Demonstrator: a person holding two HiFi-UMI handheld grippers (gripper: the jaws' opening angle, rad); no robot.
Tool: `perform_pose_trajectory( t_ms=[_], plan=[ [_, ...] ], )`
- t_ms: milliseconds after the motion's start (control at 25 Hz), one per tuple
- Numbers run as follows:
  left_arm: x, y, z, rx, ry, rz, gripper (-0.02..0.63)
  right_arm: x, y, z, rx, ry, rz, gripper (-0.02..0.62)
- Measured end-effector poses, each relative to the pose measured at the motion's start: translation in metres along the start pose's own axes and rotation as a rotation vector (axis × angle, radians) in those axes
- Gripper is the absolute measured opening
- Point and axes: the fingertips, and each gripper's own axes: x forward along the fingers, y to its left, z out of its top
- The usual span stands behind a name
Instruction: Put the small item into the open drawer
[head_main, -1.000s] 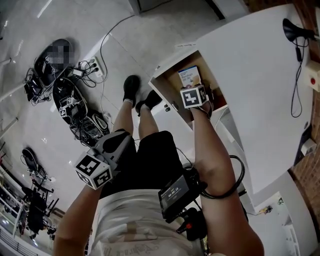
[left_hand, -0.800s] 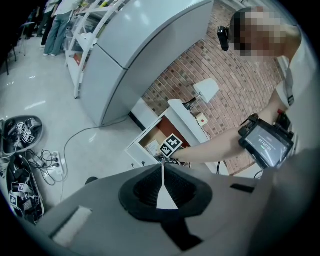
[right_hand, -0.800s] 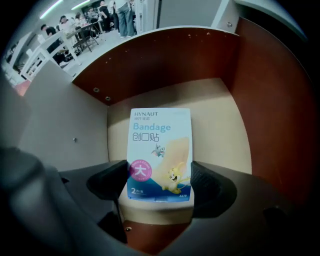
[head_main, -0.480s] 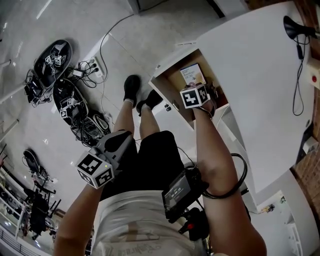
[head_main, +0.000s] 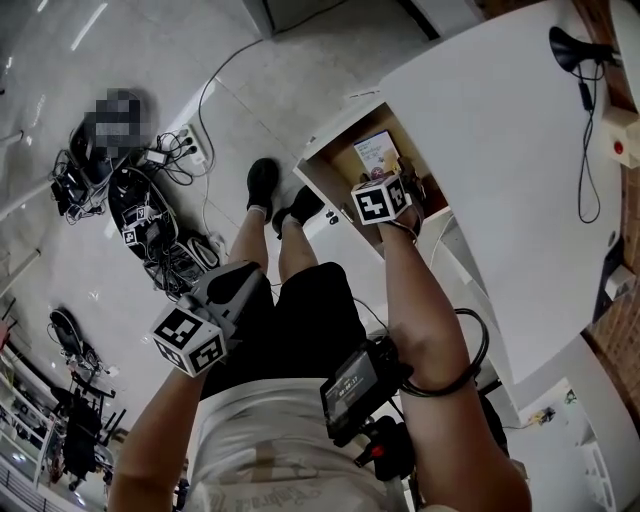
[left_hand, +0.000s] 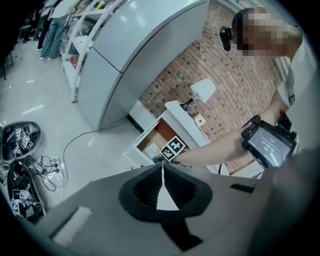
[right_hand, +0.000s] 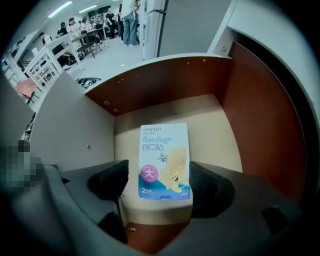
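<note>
Right tongs (right_hand: 159, 184) gape, straddling the box (right_hand: 164, 155) lying flat in the drawer (right_hand: 165, 85); withdraw straight up, without nudging it. Left tongs (left_hand: 162, 172) closed, empty.

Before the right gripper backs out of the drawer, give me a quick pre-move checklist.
1. Drawer open: ok.
2. Bandage box lying flat on the drawer floor, label up: ok.
3. Right gripper jaws apart, one on each side of the box: ok.
4. Jaws free of the box: a gap shows at the left jaw; the right jaw sits close to the box edge, cannot tell.
5. Left gripper jaws shut with nothing between them, held away from the drawer: ok.
6. Room to lift past the drawer front: cannot tell.
</note>
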Motion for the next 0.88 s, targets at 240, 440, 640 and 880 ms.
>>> perform_pose_trajectory(
  t_ms=[240, 440, 640, 880],
  plan=[
    [-0.004, -0.013, 0.014, 0.047, -0.010, -0.009, 0.015, -0.018, 0.009, -0.002, -0.002, -0.021, 0.021, 0.357],
    [-0.010, -0.028, 0.033, 0.092, -0.020, -0.008, 0.015, -0.041, 0.017, 0.003, -0.091, -0.049, 0.038, 0.356],
    [-0.007, -0.044, 0.054, 0.147, -0.026, -0.024, 0.015, -0.062, 0.009, 0.008, -0.100, -0.089, -0.001, 0.258],
    [-0.006, -0.064, 0.065, 0.188, -0.021, -0.043, 0.015, -0.091, 0.001, 0.011, -0.049, -0.144, -0.041, 0.124]
  ],
)
